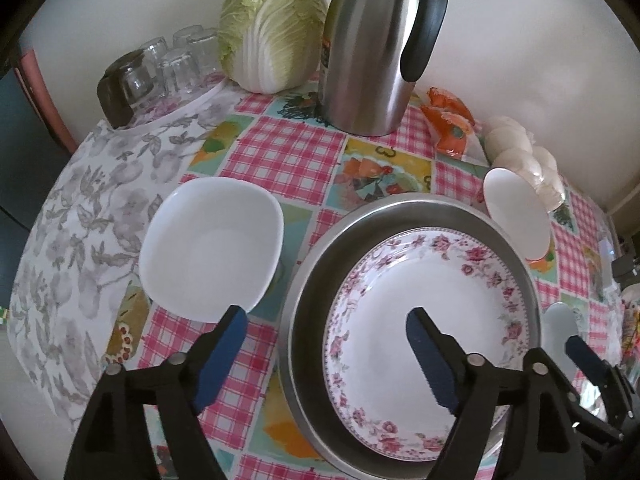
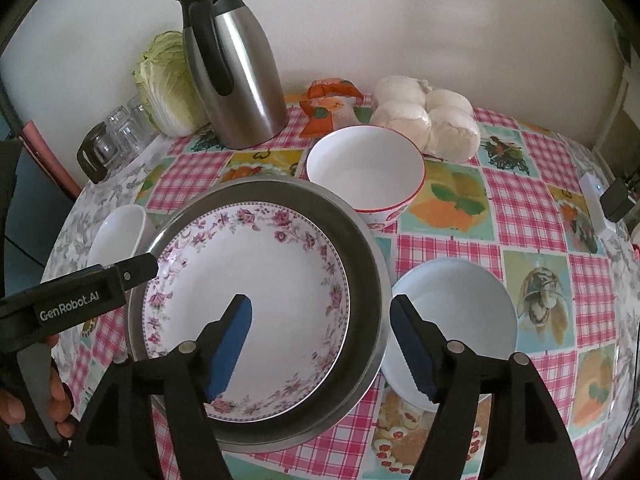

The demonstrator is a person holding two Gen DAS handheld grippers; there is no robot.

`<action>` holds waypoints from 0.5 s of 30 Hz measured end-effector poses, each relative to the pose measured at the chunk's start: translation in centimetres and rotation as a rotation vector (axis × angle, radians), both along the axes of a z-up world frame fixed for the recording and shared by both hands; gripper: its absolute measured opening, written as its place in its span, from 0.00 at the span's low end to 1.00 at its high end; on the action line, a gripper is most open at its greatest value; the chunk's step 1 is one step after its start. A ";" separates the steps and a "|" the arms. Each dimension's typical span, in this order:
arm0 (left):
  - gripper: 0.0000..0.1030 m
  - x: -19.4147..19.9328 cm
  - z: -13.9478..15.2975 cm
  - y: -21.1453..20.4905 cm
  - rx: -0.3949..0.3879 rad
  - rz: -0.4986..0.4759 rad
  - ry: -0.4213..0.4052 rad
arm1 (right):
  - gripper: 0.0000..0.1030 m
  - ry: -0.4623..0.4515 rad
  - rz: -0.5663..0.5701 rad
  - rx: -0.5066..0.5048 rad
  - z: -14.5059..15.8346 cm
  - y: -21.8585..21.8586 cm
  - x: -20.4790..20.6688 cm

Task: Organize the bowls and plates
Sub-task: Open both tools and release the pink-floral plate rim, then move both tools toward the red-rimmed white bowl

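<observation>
The tabletop (image 2: 460,240), covered in a checked oilcloth, carries everything. Largest among the dishes is a steel basin (image 2: 366,280), set near the front edge, and a floral plate (image 2: 280,264) is seen lying flat inside it.

Behind the basin, toward the wall edge, a red-rimmed bowl (image 2: 366,168) is placed; a pale bowl (image 2: 460,316) sits just beside the basin on its right, and a square white bowl (image 1: 212,244) just beside it on its left. A steel thermos jug (image 2: 240,80) and a cabbage (image 1: 276,24) stand along the wall edge.

The left gripper (image 1: 324,356) is spread apart, with the basin's left rim between the jaws but not pressed. The right gripper (image 2: 320,344) is likewise released, straddling the basin's right rim, with nothing held.

The plate and bowls are judged to be glazed ceramic: stiff, slippery, fairly heavy and breakable. Each is best taken at the rim, one pad inside and one outside. A firm pinch is advised, since glaze may slide on the pads. The basin is judged lighter, dent-proof and grippable at its rolled edge.
</observation>
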State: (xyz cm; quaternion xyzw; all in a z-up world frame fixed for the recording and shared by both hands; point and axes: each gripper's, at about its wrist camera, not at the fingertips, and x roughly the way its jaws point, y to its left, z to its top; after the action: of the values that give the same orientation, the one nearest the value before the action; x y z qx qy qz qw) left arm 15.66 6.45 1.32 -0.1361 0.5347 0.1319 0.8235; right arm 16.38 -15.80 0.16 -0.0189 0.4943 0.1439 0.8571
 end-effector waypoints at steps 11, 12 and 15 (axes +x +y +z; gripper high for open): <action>1.00 0.0 0.2 0.4 0.006 0.043 -0.032 | 0.83 -0.007 -0.059 0.021 0.2 -1.7 0.5; 1.00 0.0 0.2 0.4 0.012 0.045 -0.035 | 0.83 -0.010 -0.061 0.028 0.3 -1.9 0.5; 1.00 -0.1 0.5 0.5 0.018 0.053 -0.055 | 0.86 -0.028 -0.069 0.059 1.0 -2.3 0.6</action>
State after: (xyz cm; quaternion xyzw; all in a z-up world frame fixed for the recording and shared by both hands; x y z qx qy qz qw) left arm 15.59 6.93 1.79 -0.1464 0.5067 0.1547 0.8354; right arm 16.96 -18.09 1.12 0.0214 0.4784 0.1283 0.8685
